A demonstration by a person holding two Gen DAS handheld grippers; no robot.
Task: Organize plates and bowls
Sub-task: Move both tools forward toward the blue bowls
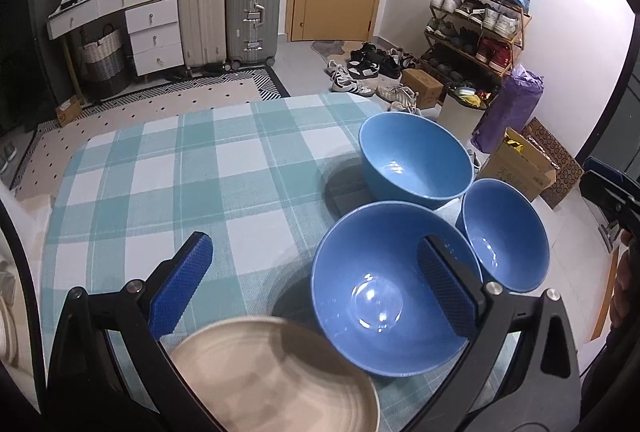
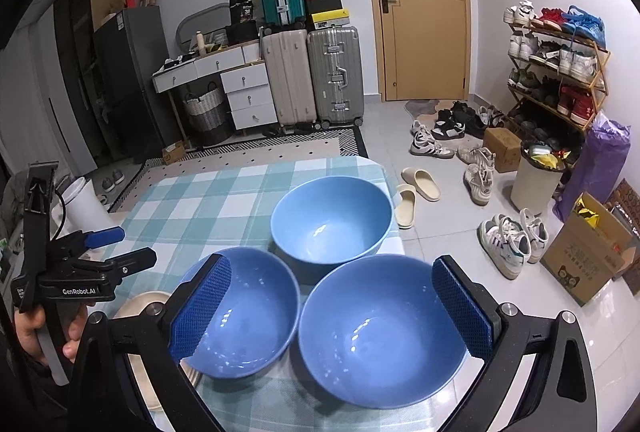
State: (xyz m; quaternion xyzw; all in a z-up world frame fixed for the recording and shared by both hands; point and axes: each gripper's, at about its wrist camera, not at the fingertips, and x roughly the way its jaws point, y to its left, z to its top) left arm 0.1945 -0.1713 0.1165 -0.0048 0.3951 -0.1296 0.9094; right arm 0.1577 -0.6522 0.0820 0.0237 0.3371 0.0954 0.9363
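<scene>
Three blue bowls stand close together on the checked tablecloth [image 1: 180, 172]. In the left wrist view they are the far bowl [image 1: 416, 160], the near bowl [image 1: 384, 288] and the right bowl [image 1: 504, 232]. A beige plate [image 1: 276, 376] lies just below my open, empty left gripper [image 1: 320, 284], whose right finger hangs over the near bowl. In the right wrist view my open, empty right gripper [image 2: 332, 308] hovers over the near-right bowl [image 2: 376, 336], with the left bowl [image 2: 240, 312] and far bowl [image 2: 332, 220] beside it. The left gripper [image 2: 112, 248] and the plate's edge [image 2: 136, 304] show at the left.
The table edge is just right of the bowls, with floor below. Cardboard boxes [image 1: 516, 168], a shoe rack [image 1: 476, 24], loose shoes [image 2: 508, 244], slippers [image 2: 416, 192] and a bin [image 2: 536, 176] are to the right. Suitcases [image 1: 228, 12] and drawers [image 1: 152, 32] stand behind.
</scene>
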